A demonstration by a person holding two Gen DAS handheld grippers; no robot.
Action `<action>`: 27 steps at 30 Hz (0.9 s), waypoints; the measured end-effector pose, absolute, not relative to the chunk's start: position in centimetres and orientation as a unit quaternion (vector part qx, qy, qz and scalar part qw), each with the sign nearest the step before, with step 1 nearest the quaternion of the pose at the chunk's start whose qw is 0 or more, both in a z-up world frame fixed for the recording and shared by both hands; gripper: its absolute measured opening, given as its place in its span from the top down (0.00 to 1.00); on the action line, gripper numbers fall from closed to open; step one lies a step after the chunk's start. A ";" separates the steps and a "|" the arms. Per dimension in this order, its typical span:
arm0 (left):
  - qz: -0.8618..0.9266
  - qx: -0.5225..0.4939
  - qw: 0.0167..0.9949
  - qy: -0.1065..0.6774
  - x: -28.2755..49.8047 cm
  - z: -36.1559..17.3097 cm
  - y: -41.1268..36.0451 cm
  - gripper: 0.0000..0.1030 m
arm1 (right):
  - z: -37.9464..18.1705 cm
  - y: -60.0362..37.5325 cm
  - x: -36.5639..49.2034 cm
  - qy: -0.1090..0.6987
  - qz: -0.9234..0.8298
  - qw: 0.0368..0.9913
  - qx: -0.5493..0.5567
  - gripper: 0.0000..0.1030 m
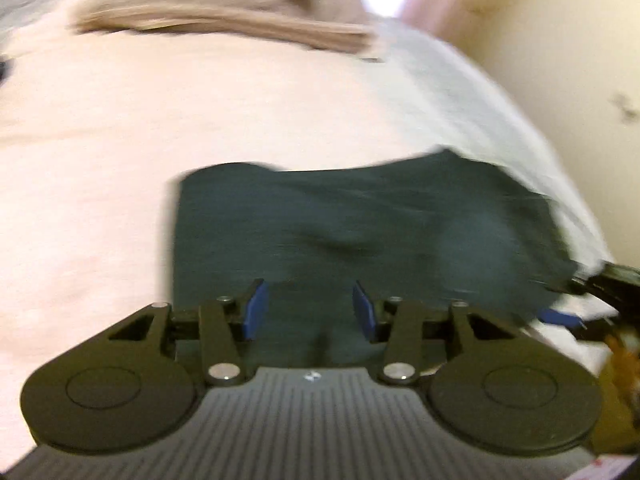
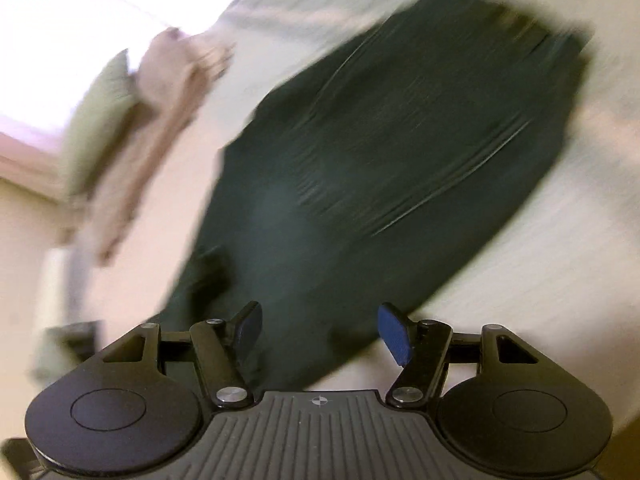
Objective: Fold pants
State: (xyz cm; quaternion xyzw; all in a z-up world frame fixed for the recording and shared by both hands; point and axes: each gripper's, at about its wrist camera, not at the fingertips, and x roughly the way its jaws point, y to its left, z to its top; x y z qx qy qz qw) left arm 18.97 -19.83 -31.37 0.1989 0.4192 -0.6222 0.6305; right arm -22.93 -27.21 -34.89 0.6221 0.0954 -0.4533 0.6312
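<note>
Dark green pants (image 1: 360, 224) lie flat on a pale sheet, folded into a compact block; in the right wrist view the pants (image 2: 400, 152) stretch diagonally away from me. My left gripper (image 1: 308, 308) hovers over their near edge, open, blue pads apart with nothing between them. My right gripper (image 2: 320, 332) is also open above the pants' near end and holds nothing. The right gripper (image 1: 592, 300) shows at the right edge of the left wrist view. Both views are blurred by motion.
A pale pink sheet (image 1: 120, 140) covers the bed. Folded beige clothing (image 1: 224, 4) lies at the far side, with an olive piece (image 2: 100, 120) beside the beige clothing (image 2: 168, 92). The bed edge (image 1: 540, 140) drops to a cream floor (image 1: 560, 40) on the right.
</note>
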 end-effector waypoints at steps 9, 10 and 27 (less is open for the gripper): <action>-0.576 0.131 0.657 0.468 23.4 -33.3 -19.4 0.63 | -40.2 -27.7 -16.6 0.047 -0.396 0.608 0.686 0.49; -0.573 0.129 0.656 0.473 23.5 -33.6 -19.5 0.63 | -40.3 -28.1 -16.2 0.046 -0.400 0.612 0.681 0.53; -0.594 0.204 0.639 0.445 21.7 -35.7 -19.9 0.65 | -37.5 -27.1 -15.0 0.120 -0.503 0.685 0.513 0.82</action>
